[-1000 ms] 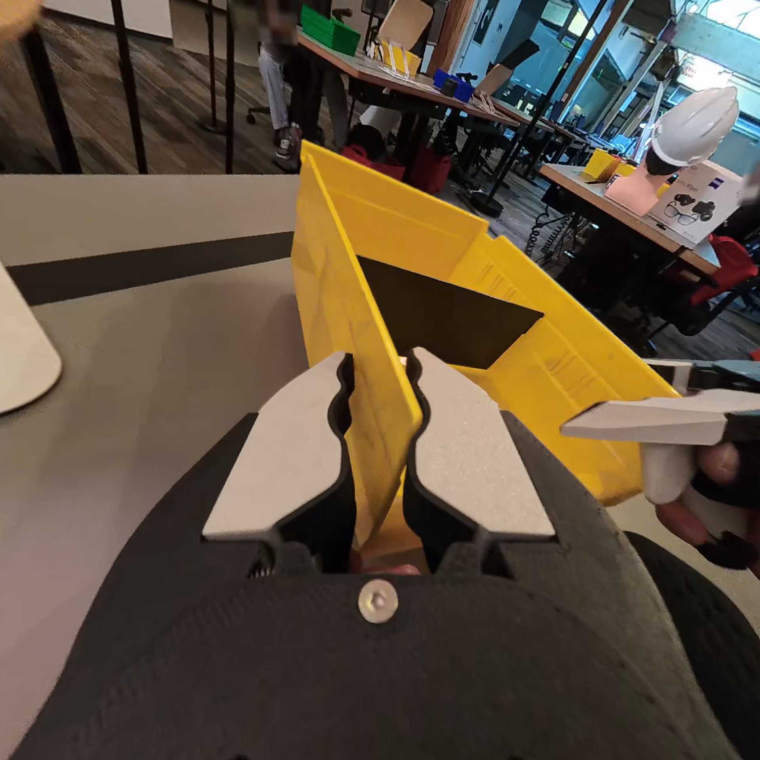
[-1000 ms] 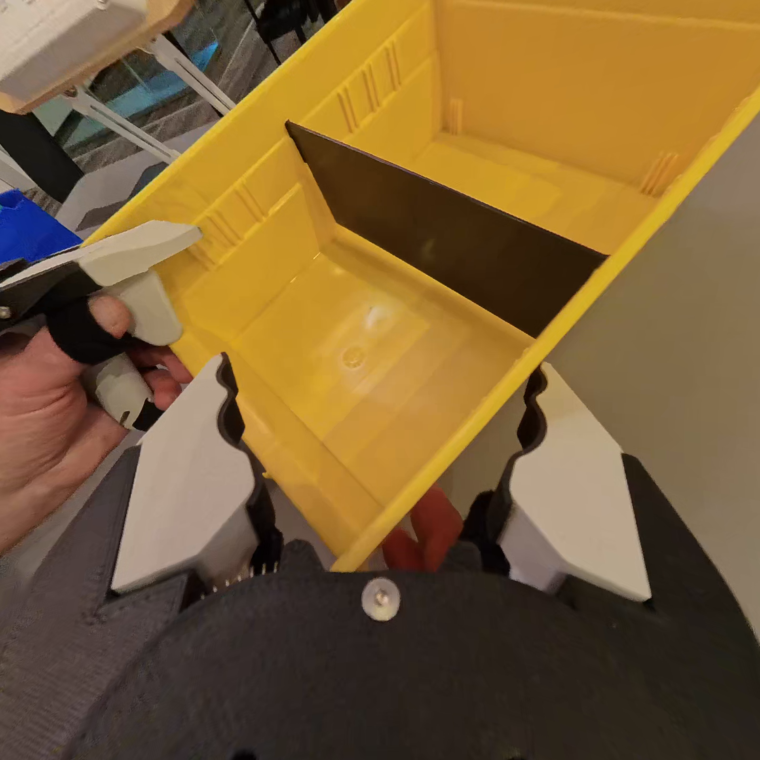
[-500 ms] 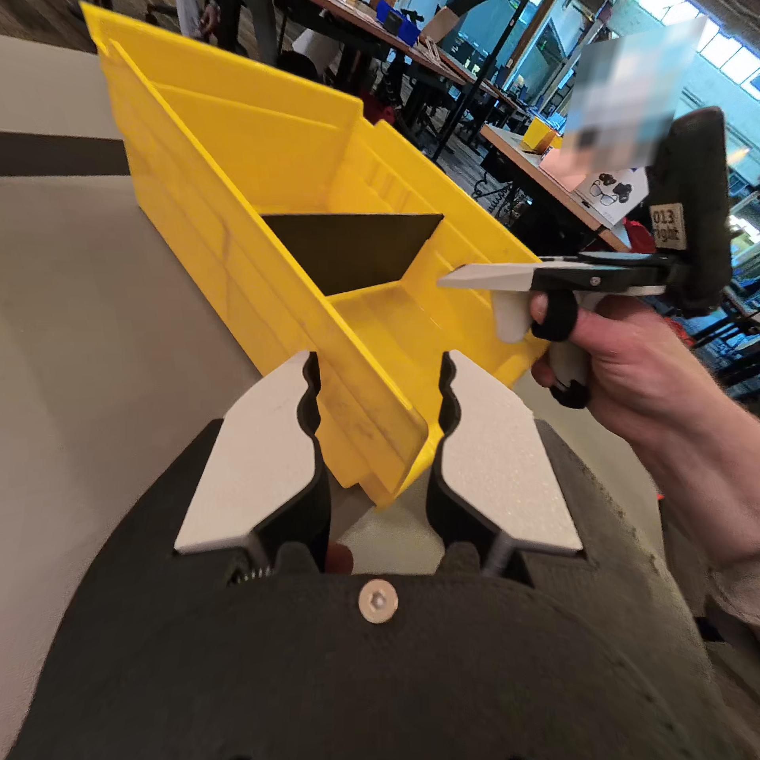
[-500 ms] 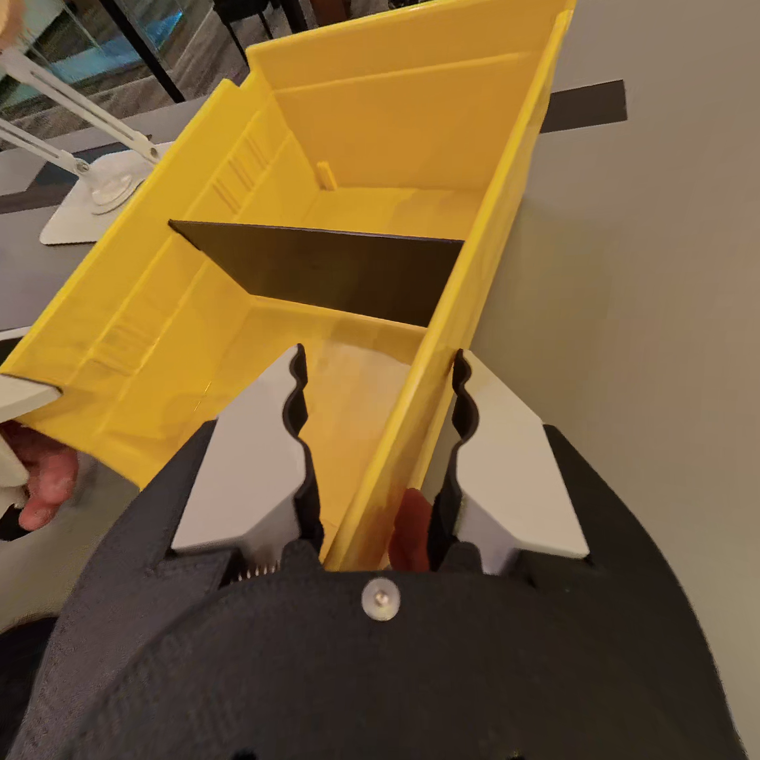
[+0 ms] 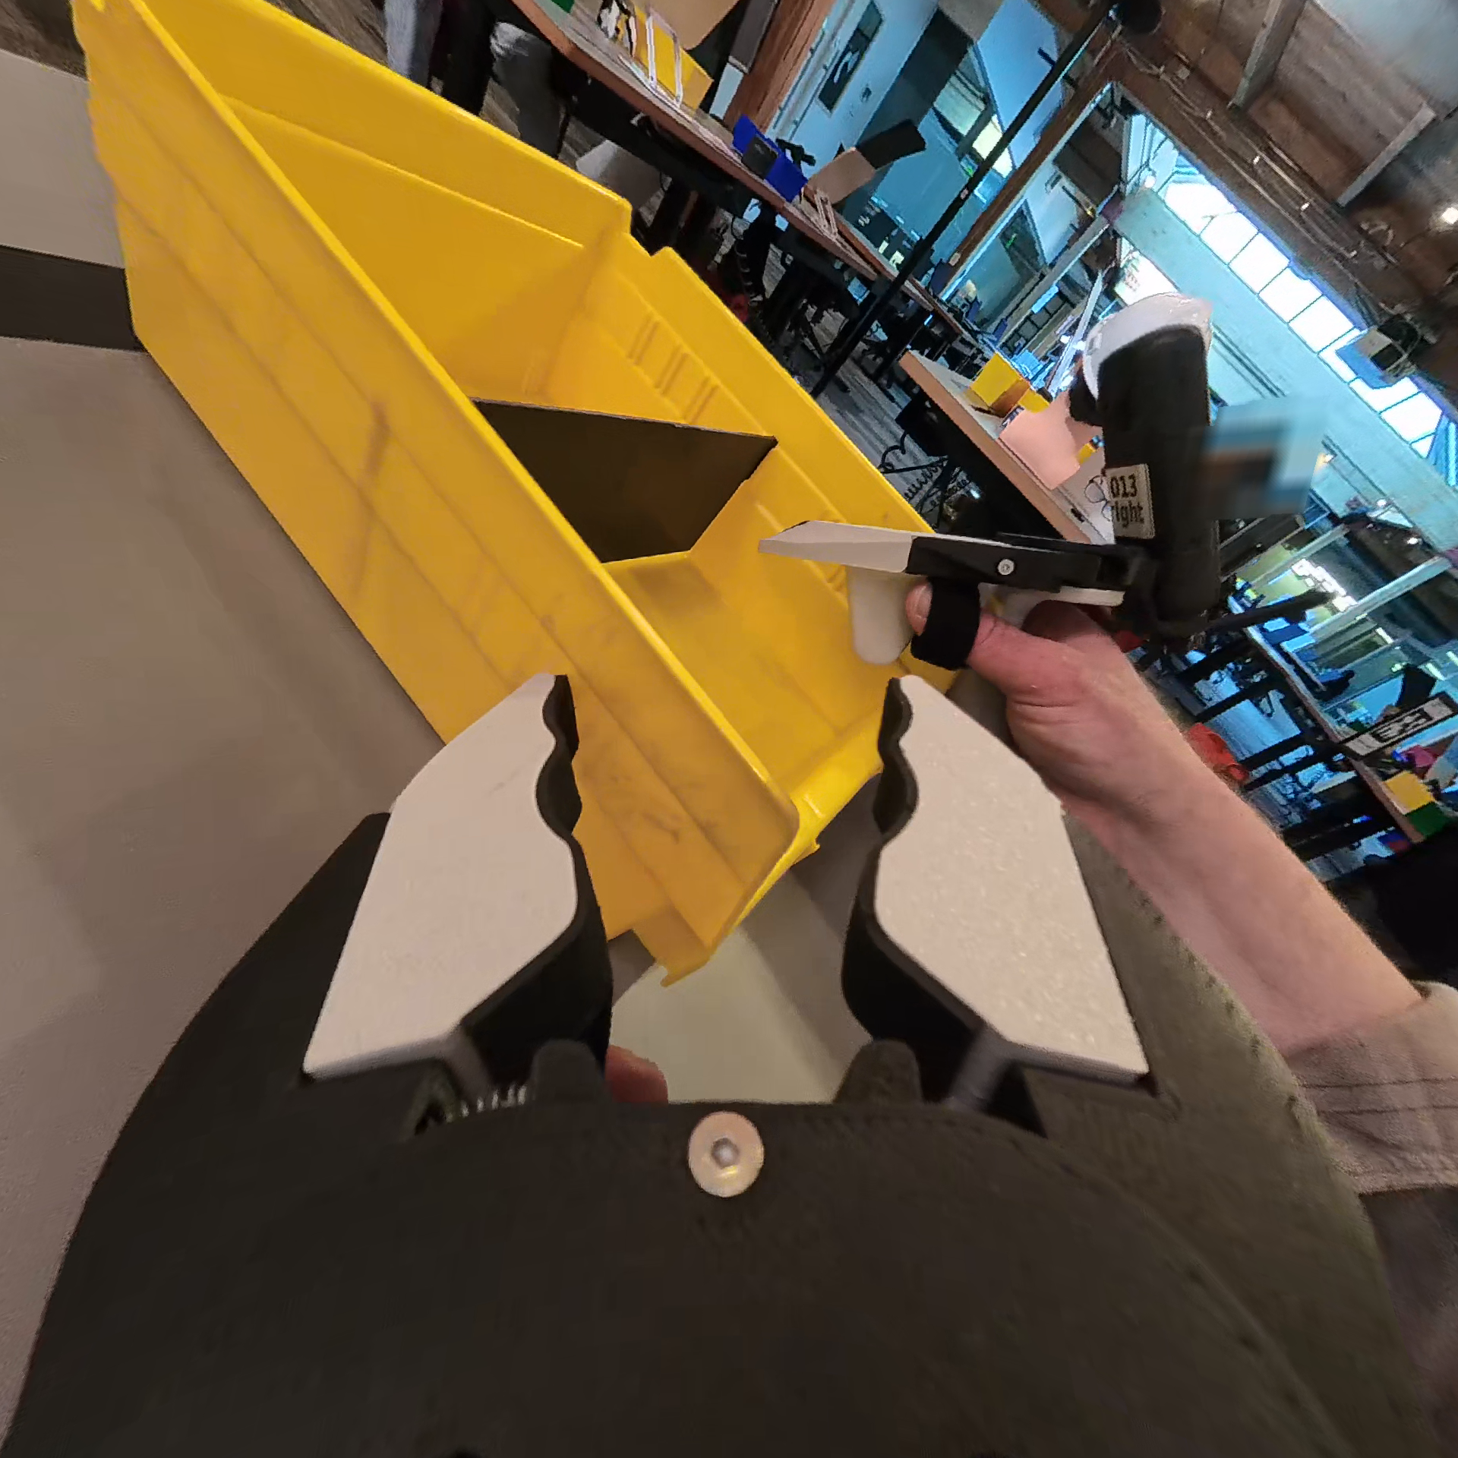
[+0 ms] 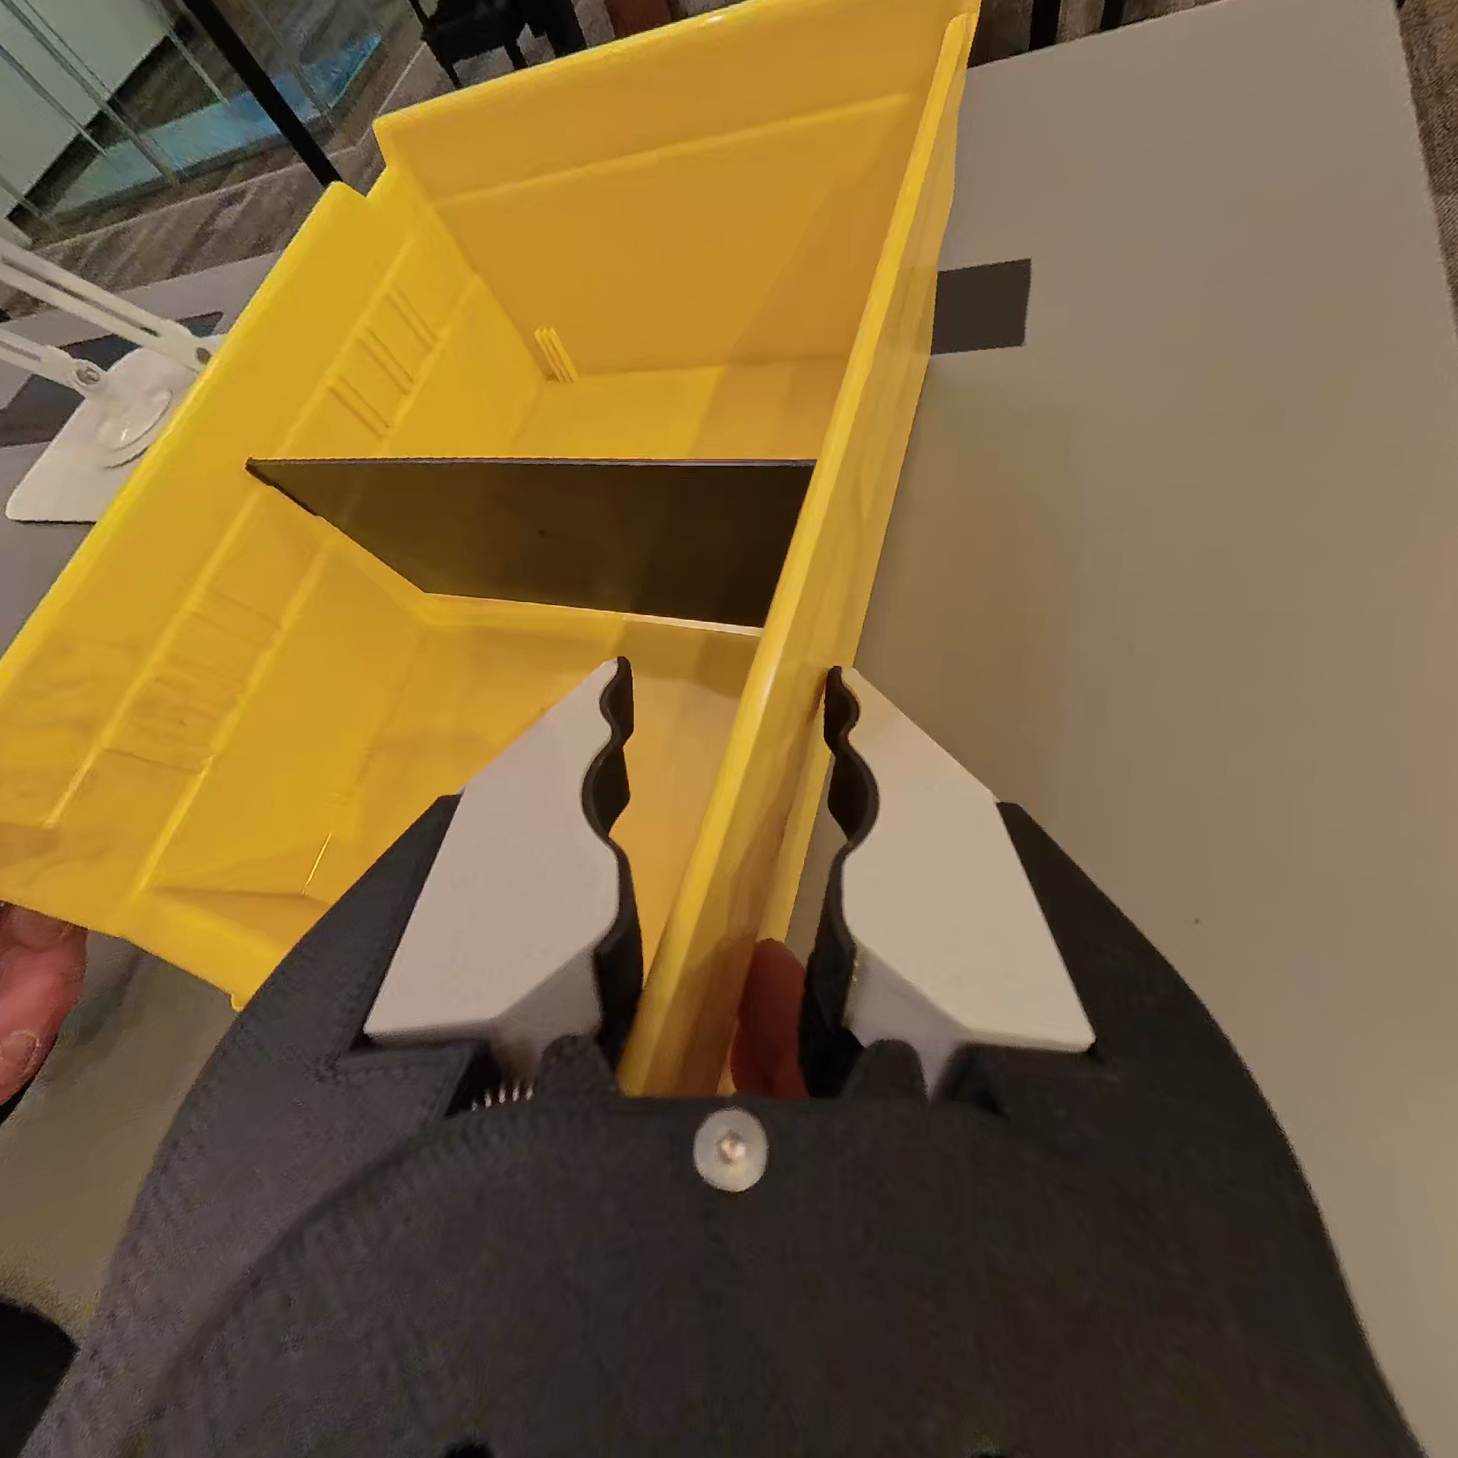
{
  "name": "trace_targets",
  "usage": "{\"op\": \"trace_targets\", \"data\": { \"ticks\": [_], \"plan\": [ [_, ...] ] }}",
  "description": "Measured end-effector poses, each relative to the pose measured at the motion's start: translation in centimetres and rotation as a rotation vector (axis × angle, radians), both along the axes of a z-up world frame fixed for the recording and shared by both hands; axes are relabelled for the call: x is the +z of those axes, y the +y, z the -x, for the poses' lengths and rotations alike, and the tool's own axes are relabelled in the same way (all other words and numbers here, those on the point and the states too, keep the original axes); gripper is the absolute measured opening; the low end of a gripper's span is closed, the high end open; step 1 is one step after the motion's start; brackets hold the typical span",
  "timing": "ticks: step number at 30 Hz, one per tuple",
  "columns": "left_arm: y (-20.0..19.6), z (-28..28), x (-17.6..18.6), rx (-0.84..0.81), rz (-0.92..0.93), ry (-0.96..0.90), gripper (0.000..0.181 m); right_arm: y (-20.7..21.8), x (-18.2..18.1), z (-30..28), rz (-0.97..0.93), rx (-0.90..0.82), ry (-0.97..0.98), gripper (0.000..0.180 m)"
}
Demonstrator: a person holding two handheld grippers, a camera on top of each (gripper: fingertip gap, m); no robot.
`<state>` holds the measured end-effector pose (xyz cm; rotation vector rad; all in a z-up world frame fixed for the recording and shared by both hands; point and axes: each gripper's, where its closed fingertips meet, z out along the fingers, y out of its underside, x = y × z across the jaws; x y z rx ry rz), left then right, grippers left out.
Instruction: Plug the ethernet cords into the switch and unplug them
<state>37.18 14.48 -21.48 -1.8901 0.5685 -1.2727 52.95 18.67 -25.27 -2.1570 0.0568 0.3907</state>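
No ethernet cord or switch shows in either view. A yellow plastic bin (image 5: pixel 379 331) with a black divider (image 5: pixel 623 489) stands on the grey table. My left gripper (image 5: pixel 722 690) is open, and the bin's near corner sits between its fingers without contact. My right gripper (image 6: pixel 727 671) straddles the right wall of the bin (image 6: pixel 631 237), one finger inside and one outside. Its jaws are narrowed, with the outer finger at the wall and a small gap at the inner one. The bin's compartments on both sides of the divider (image 6: pixel 568 536) are empty. The right gripper (image 5: pixel 836 544) also shows side-on in the left wrist view.
The grey table (image 6: pixel 1183 631) carries a black tape strip (image 6: pixel 982 308) behind the bin. A white lamp base (image 6: pixel 102 442) stands to the bin's left. A person's hand (image 5: pixel 1049 710) holds the right gripper. Workbenches with boxes fill the background.
My left gripper has let go of the bin's left wall, opened and drawn back to the near corner. My right gripper has shifted onto the right wall and its jaws have narrowed around it.
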Motion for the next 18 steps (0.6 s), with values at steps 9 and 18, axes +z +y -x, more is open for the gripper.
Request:
{"op": "trace_targets", "data": {
  "ticks": [9,18],
  "plan": [
    [0.4,1.0,1.7,0.005,-0.096,-0.072,0.083,-0.7,3.6,-3.4,-0.134,-0.101,-0.095,0.095],
    [3.9,19.8,13.8,0.218,-0.483,-0.046,0.09,-2.0,20.4,11.8,-0.502,0.143,-0.459,0.093]
  ]
}}
